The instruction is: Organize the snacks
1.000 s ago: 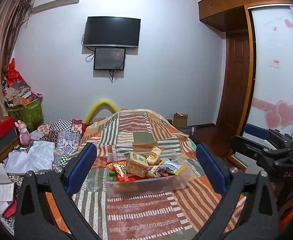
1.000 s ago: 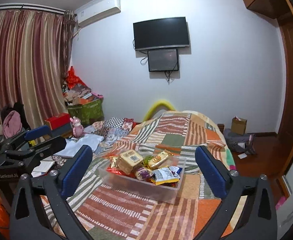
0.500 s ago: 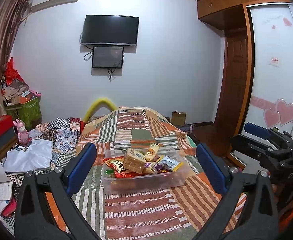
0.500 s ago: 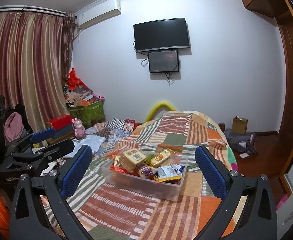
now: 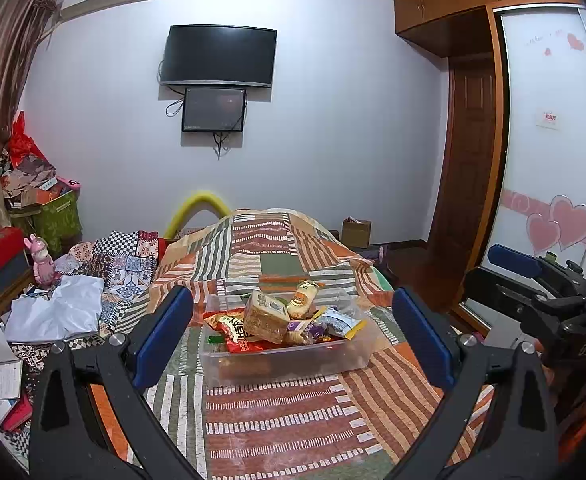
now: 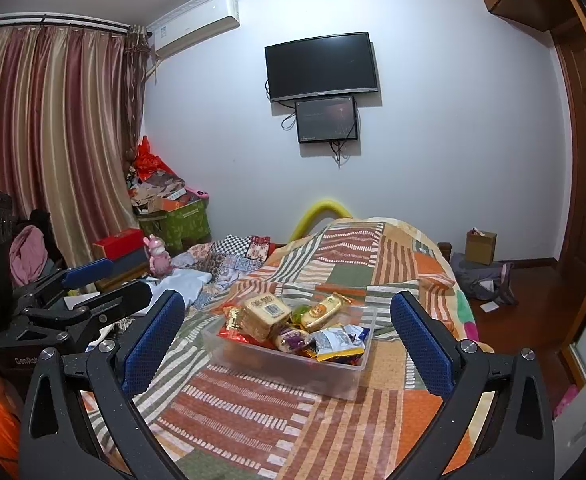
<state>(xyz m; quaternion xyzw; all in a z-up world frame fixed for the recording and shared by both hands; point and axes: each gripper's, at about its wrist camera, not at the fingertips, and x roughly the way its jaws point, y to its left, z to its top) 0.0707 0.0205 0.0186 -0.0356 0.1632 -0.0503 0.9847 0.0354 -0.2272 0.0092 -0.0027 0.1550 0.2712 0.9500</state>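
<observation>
A clear plastic bin (image 5: 285,364) (image 6: 293,364) sits on the patchwork quilt, heaped with snacks. Among them are a wrapped bread pack (image 5: 265,316) (image 6: 265,314), a red bag (image 5: 237,332), a yellow cake packet (image 5: 303,294) (image 6: 323,310) and a white-and-blue bag (image 5: 339,322) (image 6: 337,340). My left gripper (image 5: 292,298) hangs open short of the bin, holding nothing. My right gripper (image 6: 287,300) is likewise open and empty in front of the bin. Each gripper shows in the other's view: the right gripper (image 5: 533,280) at the right edge, the left gripper (image 6: 93,288) at the left edge.
The striped quilt (image 5: 277,420) covers the bed. Clothes and a white cloth (image 5: 57,308) are piled on its left side, with a pink toy (image 6: 158,256) and a green box (image 6: 177,224) behind. A wardrobe (image 5: 549,152) stands at the right, and a cardboard box (image 6: 480,246) is on the floor.
Both views have drifted only slightly relative to the bin. Both grippers stay open, and nothing in the bin has moved.
</observation>
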